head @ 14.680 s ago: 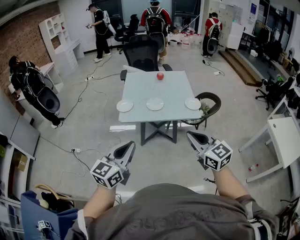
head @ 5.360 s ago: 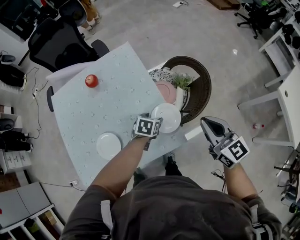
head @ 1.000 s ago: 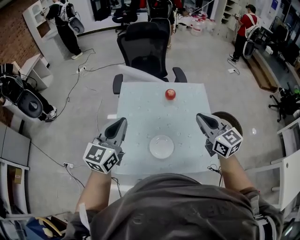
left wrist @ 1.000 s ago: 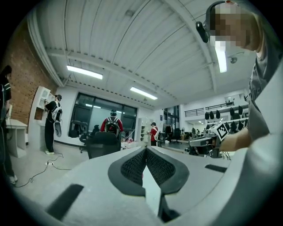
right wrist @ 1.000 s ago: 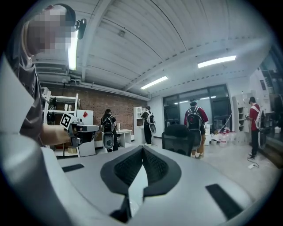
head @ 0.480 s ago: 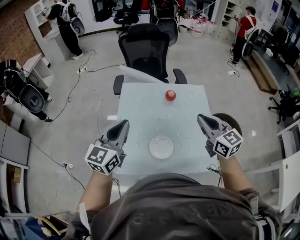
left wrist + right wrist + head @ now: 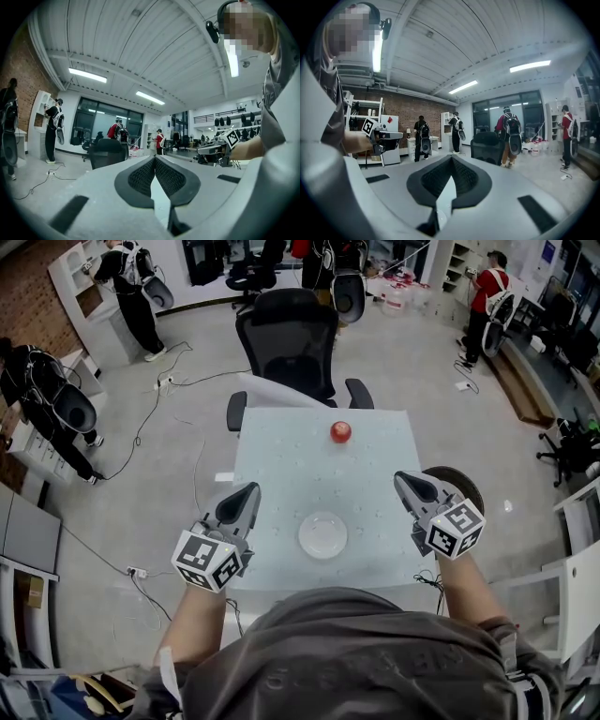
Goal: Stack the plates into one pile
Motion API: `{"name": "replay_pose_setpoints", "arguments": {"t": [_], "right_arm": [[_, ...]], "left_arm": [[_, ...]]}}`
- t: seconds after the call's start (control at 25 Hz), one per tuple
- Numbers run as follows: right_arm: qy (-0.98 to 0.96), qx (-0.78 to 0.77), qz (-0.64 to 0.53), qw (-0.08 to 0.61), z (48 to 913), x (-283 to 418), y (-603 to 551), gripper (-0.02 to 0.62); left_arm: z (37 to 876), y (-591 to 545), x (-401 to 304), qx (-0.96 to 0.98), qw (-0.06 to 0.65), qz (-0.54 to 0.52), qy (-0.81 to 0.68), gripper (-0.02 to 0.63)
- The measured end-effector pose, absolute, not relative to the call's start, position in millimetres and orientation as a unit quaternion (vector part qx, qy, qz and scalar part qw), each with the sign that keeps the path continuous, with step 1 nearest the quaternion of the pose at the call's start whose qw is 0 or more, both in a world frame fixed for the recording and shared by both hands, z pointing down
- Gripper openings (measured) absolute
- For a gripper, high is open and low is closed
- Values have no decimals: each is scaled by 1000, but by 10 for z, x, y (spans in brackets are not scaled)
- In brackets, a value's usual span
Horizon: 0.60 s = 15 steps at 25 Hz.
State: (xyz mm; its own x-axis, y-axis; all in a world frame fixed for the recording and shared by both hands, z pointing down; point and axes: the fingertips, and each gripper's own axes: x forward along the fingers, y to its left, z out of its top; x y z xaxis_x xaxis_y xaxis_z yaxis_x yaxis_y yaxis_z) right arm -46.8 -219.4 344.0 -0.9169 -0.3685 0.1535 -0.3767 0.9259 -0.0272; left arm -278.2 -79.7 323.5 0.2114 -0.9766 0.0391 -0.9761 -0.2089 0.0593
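The left gripper [image 7: 247, 491] has its jaws closed tip to tip with nothing between them. It is held at the left edge of the table [image 7: 281, 456]. The right gripper [image 7: 405, 480] is likewise closed and empty, held at the table's right edge.

The plates [image 7: 322, 533] lie in one pile on the pale table, toward its near side. They sit between the two grippers and touch neither. From above the pile reads as a single disc, so the number of plates cannot be counted.

A red round object [image 7: 340, 431] (apple or ball, cannot tell) sits farther back, well apart from the pile.

The table's near edge is hidden by the person's grey shirt [image 7: 356, 652]; faint print on the shirt is illegible. A dark round chair [image 7: 466, 486] at the right is mostly covered by the right gripper.

The marker cube [image 7: 208, 560] on each gripper carries black-and-white square patterns, not letters.
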Motion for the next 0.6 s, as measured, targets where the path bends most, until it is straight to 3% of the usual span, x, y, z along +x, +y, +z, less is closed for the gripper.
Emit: {"name": "replay_pose_setpoints", "arguments": {"t": [0.6], "right_arm": [[-979,185,25,79,3417,-514,-2171,-9]], "left_arm": [[3199,-808,-2787,782,34,-2,-623,6]]}}
